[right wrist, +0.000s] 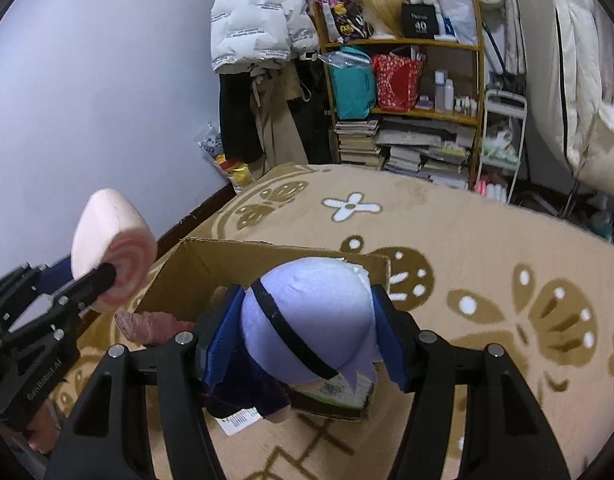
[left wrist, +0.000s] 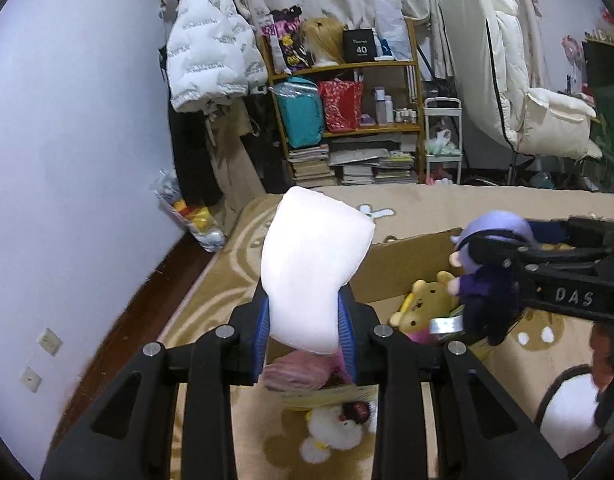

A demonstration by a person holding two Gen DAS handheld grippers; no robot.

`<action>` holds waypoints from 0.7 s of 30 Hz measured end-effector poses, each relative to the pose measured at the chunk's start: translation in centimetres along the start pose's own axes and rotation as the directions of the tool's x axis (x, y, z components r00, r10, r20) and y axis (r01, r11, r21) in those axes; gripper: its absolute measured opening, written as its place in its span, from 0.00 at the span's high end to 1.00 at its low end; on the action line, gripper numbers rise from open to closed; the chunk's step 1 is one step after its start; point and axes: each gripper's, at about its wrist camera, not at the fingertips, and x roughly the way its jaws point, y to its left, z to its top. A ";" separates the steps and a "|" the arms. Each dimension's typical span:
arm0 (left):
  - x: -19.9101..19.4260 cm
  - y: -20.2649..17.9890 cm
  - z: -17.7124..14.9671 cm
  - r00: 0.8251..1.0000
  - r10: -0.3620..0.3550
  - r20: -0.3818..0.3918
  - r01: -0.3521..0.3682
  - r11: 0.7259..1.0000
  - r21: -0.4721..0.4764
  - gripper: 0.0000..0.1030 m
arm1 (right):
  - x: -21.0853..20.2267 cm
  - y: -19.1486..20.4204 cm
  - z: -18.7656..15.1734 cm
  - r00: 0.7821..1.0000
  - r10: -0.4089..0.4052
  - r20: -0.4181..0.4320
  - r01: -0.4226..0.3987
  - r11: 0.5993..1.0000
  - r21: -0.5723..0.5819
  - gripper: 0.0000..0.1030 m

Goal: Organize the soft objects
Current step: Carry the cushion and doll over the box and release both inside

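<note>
Both fisheye views were evenly and softly lit by cool indoor light; no lamp showed, and its source could not be told. The pale wall (left wrist: pixel 87 120) took a bluish cast and darkened toward the black circular vignette at the corners. Straight lines bowed strongly near the rims; the wooden shelf (left wrist: pixel 347 92), near the top centre, leaned and curved. Shadows on the patterned carpet (right wrist: pixel 487 240) were faint and diffuse. No glare appeared. Detail behind the shelf was soft and slightly grainy.
</note>
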 end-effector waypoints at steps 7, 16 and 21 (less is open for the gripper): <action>1.8 -1.1 0.0 0.998 -0.051 -0.028 0.051 0.999 0.009 0.70 | 2.3 -1.2 0.0 0.999 0.048 -0.002 -0.048 0.997 0.054 0.35; 4.8 -0.4 -1.1 0.994 -0.055 -0.096 0.053 0.998 -0.030 0.66 | 3.3 -1.4 -0.4 0.997 0.080 0.002 -0.080 0.996 0.045 0.33; 5.8 0.3 -1.7 0.988 -0.062 -0.140 0.053 0.996 -0.067 0.62 | 3.5 -1.4 -0.7 0.996 0.088 -0.011 -0.088 0.995 0.038 0.32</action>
